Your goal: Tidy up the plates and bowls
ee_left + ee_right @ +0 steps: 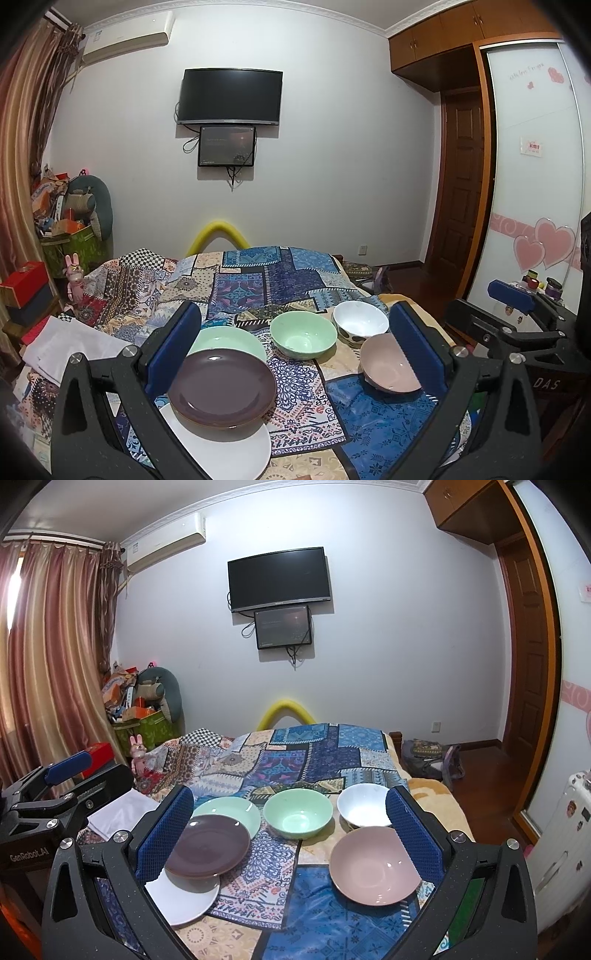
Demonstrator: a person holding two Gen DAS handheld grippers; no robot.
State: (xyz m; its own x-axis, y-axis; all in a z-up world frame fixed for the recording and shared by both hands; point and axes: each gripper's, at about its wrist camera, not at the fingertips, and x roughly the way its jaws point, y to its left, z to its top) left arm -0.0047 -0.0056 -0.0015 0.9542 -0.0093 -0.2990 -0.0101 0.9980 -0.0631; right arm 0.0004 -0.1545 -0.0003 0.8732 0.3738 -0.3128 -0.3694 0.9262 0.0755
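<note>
left hand-held gripper [295, 343] hovering wide open, gripping nothing | right hand-held gripper [290, 834] likewise spread wide, empty | round purple ceramic plate [221, 387] overlapping flat white plate [225, 448] and pale green plate [229, 341] | mint green bowl [303, 334], white bowl [360, 321], pink bowl [388, 363] sitting beside them on patchwork-quilted bed [280, 280]

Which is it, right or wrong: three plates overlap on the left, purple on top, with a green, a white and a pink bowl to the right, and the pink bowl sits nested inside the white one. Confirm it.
Wrong in one respect. The pink bowl is not nested in the white bowl; it sits on the cloth in front of it, as the right wrist view shows. The rest holds: the purple plate tops the overlapping plates, and the green bowl stands to their right.
</note>
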